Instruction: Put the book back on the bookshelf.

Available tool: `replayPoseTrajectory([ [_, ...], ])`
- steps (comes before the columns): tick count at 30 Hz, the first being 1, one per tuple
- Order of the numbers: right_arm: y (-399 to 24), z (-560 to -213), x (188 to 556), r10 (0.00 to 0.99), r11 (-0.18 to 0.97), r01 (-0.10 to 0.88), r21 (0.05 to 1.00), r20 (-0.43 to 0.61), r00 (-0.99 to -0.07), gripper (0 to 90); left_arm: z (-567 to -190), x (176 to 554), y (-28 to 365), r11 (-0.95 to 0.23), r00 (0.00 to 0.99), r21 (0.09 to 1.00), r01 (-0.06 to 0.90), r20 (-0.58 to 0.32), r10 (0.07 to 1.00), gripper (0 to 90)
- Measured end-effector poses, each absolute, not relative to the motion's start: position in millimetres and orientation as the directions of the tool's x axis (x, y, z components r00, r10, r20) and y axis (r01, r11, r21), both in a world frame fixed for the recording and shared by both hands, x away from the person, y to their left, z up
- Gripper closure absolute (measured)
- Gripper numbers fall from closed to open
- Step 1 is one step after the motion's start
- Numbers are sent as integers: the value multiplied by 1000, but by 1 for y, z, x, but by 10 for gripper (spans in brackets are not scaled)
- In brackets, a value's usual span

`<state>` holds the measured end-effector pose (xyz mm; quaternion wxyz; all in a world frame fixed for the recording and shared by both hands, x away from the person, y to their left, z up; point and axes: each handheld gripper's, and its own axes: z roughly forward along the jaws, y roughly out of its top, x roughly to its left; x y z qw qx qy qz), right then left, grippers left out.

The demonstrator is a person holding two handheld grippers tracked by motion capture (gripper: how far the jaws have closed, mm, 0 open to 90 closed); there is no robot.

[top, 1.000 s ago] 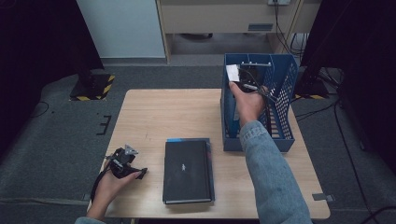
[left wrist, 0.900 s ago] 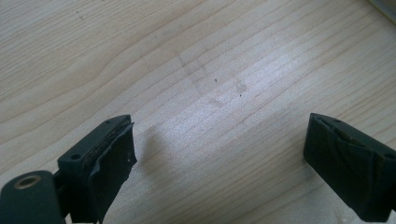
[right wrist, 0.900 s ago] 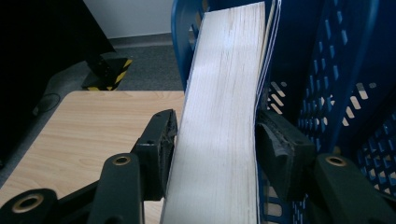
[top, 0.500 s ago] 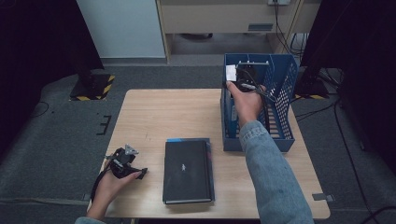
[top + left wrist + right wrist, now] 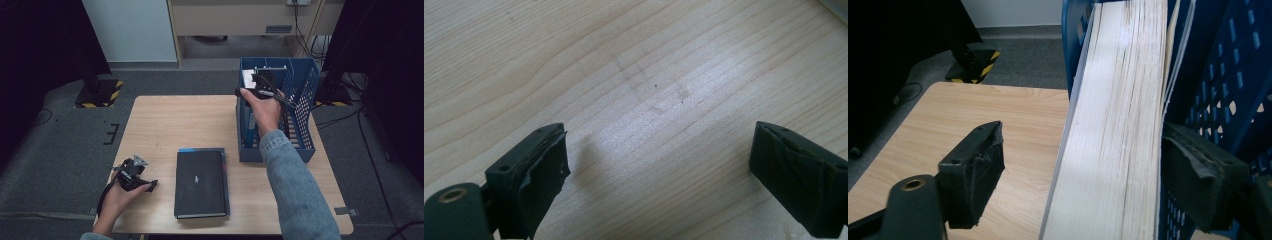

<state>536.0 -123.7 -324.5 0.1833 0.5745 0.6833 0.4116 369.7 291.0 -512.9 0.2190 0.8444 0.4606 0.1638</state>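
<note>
Desk (image 5: 175, 120) scene: right claw (image 5: 1083, 175), jaws just opening, releases the book (image 5: 1118, 125) standing between them in the blue crate (image 5: 305, 100); withdraw straight back. Left claw (image 5: 659, 170) rests open.

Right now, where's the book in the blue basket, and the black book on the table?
book (image 5: 1113, 125), right gripper view, page edges.
blue basket (image 5: 305, 85), high view, right wall.
black book (image 5: 200, 182), high view, cover.

R arm: blue jeans-cloth sleeve (image 5: 295, 195) | L gripper (image 5: 134, 172): black, grey 3-corner plate on top, black cable | R gripper (image 5: 261, 82): black w/ cable | jaws: black, torn tape pads (image 5: 544, 170), round screw hole
</note>
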Motion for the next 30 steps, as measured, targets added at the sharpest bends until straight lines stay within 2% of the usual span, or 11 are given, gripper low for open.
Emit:
replayPoseTrajectory([
  [2,-124,-324,535,934,16,625,780,212,-288,149,-513,370,291,-481,523,520,706,75,849,81],
  [9,-129,-318,528,935,40,610,792,186,-303,70,-513,370,291,-481,522,521,706,76,849,81],
  [21,-148,-298,483,919,125,540,832,108,-379,53,-511,369,293,-468,513,536,702,74,855,77],
  [30,-162,-325,434,899,173,529,831,86,-429,65,-505,367,295,-458,506,566,686,81,859,69],
])
